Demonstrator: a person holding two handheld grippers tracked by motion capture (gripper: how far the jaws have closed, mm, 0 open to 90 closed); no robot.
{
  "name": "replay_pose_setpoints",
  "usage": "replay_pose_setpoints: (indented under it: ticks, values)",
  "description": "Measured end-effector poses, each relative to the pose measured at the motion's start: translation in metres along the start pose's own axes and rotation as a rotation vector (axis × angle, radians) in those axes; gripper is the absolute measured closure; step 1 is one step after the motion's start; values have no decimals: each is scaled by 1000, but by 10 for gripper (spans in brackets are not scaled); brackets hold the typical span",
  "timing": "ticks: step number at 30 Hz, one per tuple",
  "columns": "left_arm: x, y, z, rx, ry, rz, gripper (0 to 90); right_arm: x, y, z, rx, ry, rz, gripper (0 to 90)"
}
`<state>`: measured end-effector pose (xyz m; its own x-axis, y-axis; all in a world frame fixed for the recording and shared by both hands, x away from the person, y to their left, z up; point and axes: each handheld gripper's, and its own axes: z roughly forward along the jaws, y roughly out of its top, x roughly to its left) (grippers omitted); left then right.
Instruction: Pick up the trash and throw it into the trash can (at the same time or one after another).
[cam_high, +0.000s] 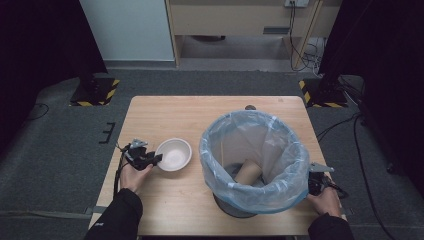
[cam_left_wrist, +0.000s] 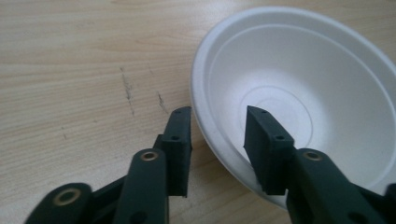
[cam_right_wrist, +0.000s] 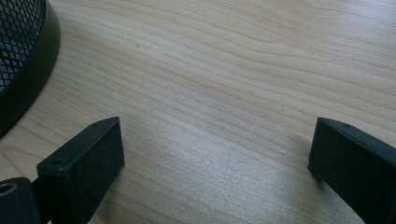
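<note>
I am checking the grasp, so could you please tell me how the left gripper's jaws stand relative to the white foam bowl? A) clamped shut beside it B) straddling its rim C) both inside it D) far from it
B: the left gripper is open, with one jaw outside and one inside the white foam bowl.

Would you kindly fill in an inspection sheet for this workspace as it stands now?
Surface: wooden table, light scratches near the bowl.
Job's things: white bowl, upright, nothing in it; mesh bin lined with a blue bag, cardboard tube inside.
Clutter: nothing seen.
Grippers: left claw open, jaws astride the bowl's near rim; right claw open wide over bare wood beside the bin's base.
Cables: one trailing from the left claw; loose cables on the floor behind the table.
Surroundings: grey carpet, dark curtains, hazard-striped stand bases.
</note>
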<state>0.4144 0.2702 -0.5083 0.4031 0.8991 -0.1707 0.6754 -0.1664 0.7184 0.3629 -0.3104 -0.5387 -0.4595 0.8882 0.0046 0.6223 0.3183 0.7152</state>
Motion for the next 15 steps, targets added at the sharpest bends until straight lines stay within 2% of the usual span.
replay_pose_setpoints:
  ticks: [4,15]
  values:
    - [-1,0,0,20,-2,7,699,0,0,0,0,0,0,35]
    - [-9,6,-8,-27,-35,20,792,0,0,0,0,0,0,35]
